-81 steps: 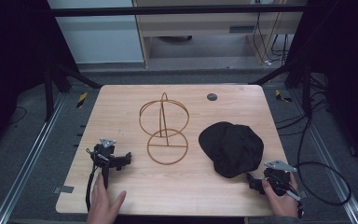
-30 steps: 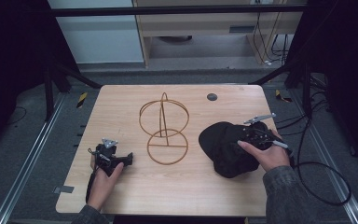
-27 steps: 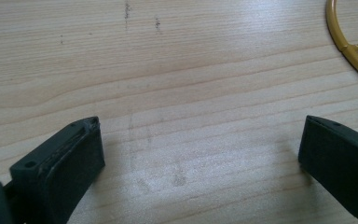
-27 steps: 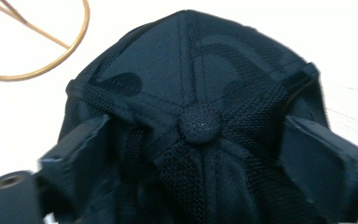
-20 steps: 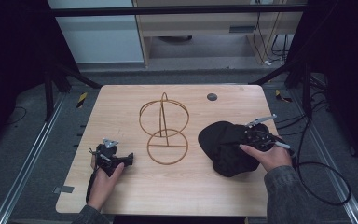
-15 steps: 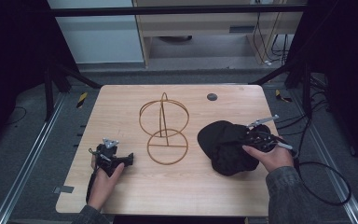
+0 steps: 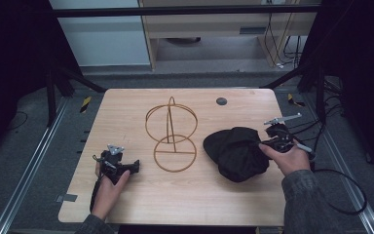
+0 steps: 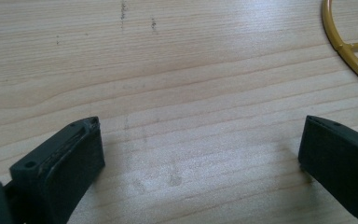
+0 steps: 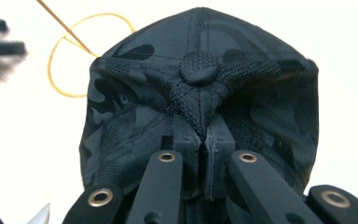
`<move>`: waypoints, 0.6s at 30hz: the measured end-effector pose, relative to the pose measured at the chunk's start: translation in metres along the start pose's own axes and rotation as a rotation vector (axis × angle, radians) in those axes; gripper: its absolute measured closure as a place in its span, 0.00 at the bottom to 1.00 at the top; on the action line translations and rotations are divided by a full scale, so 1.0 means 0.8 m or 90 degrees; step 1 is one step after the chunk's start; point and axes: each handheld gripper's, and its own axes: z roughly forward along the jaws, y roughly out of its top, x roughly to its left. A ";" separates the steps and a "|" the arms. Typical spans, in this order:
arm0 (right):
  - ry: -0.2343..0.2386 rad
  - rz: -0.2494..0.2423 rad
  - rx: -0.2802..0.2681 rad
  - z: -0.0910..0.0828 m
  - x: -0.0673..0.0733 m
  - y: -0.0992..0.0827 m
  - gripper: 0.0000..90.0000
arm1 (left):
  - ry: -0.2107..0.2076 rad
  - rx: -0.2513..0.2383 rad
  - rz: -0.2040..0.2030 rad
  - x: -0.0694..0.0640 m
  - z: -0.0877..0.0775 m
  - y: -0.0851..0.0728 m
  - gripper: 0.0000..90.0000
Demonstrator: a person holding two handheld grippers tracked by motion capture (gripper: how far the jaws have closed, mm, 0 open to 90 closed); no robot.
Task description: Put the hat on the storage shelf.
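Right gripper (image 9: 200,140): jaws together, clamped on a pinch of fabric at the crown of the black cap (image 7: 236,152), just below its top button (image 9: 198,74). They have just been closing, and the cloth sits between the pads. In the high view the right gripper (image 7: 263,143) comes at the cap from the cap's right side, the right hand (image 7: 285,155) behind it, cable trailing off toward the table's right edge.

Left gripper (image 8: 200,149): jaws wide apart, nothing between them but bare wood. In the high view the left gripper (image 7: 135,166) rests on the table (image 7: 126,105) near the front left, held by the left hand (image 7: 108,191). It touches no object.

Cap position: right half of the table, lying on the wood, bunched up where the jaws grip it. Whether the brim faces toward or away from the person is hard to judge; the cap reads as one dark mass from above.

Surroundings: a gold wire stand (image 7: 171,134), a round flat base with an upright ring above it, sits mid-table between the two grippers. Its base lies near the cap's left edge but apart from it. A small dark disc (image 7: 221,101) lies toward the far edge, well apart from the cap.

Open room: bare wood in front of the cap and along the near edge; bare wood also left of the stand. The cap lies closer to the table's right edge than to its left.
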 end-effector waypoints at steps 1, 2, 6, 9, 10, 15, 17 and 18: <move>0.001 0.002 -0.004 -0.003 0.001 0.002 0.96 | 0.000 0.000 0.000 0.000 0.000 0.000 0.00; 0.004 0.007 -0.015 -0.011 0.004 0.007 0.96 | 0.000 0.000 0.000 0.000 0.000 0.000 0.00; 0.009 0.015 -0.041 -0.024 0.007 0.015 0.96 | 0.000 0.000 0.000 0.000 0.000 0.000 0.00; 0.015 0.018 -0.074 -0.039 0.015 0.023 0.96 | 0.000 0.000 0.000 0.000 0.000 0.000 0.00; 0.015 0.018 -0.074 -0.039 0.015 0.023 0.96 | 0.000 0.000 0.000 0.000 0.000 0.000 0.00; 0.012 0.005 -0.120 -0.064 0.029 0.040 0.96 | 0.000 0.000 0.000 0.000 0.000 0.000 0.00; 0.008 -0.003 -0.134 -0.073 0.034 0.047 0.96 | 0.000 0.000 0.000 0.000 0.000 0.000 0.00; 0.007 -0.008 -0.146 -0.080 0.038 0.052 0.96 | 0.000 0.000 0.000 0.000 0.000 0.000 0.00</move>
